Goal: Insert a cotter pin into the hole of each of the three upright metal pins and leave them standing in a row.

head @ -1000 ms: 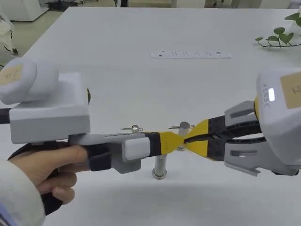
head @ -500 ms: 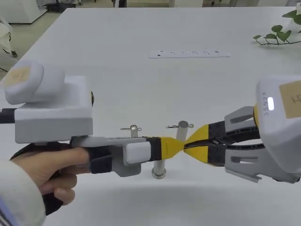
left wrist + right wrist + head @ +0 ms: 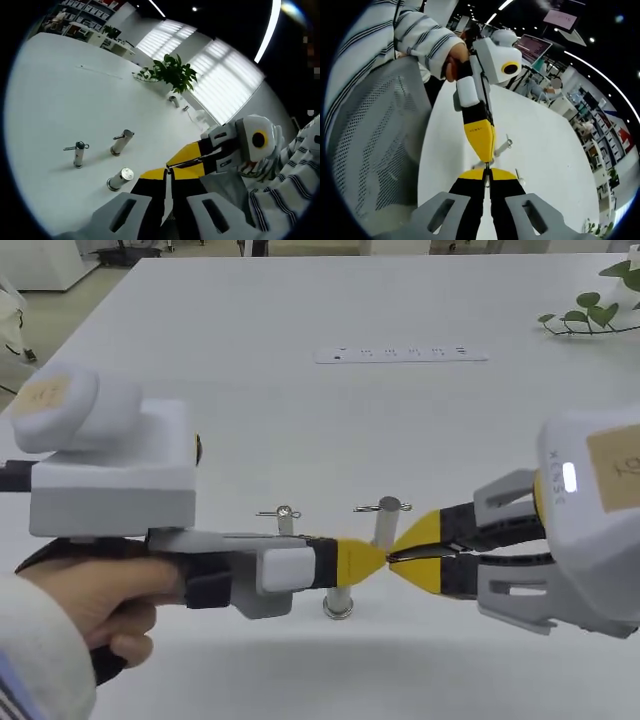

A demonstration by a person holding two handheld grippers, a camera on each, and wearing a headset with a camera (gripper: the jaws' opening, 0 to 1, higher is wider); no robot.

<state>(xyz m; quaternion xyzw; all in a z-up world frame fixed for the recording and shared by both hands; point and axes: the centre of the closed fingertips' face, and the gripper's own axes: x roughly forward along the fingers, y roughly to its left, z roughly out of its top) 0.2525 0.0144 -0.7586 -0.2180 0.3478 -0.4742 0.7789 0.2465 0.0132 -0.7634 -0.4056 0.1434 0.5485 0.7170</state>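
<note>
Now L tool [image 3: 372,558] & R tool [image 3: 395,558] both closed tight, tips touching.

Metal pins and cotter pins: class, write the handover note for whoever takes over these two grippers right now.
Left gripper: shut. Right gripper: shut. Tips meet near the front metal pin; whether they pinch anything is too small to tell.
Done: far left metal pin and far right metal pin stand upright, each with a cotter pin through its top.
Left: front metal pin, upright, shows no cotter pin; insert one, then line up all three.
</note>
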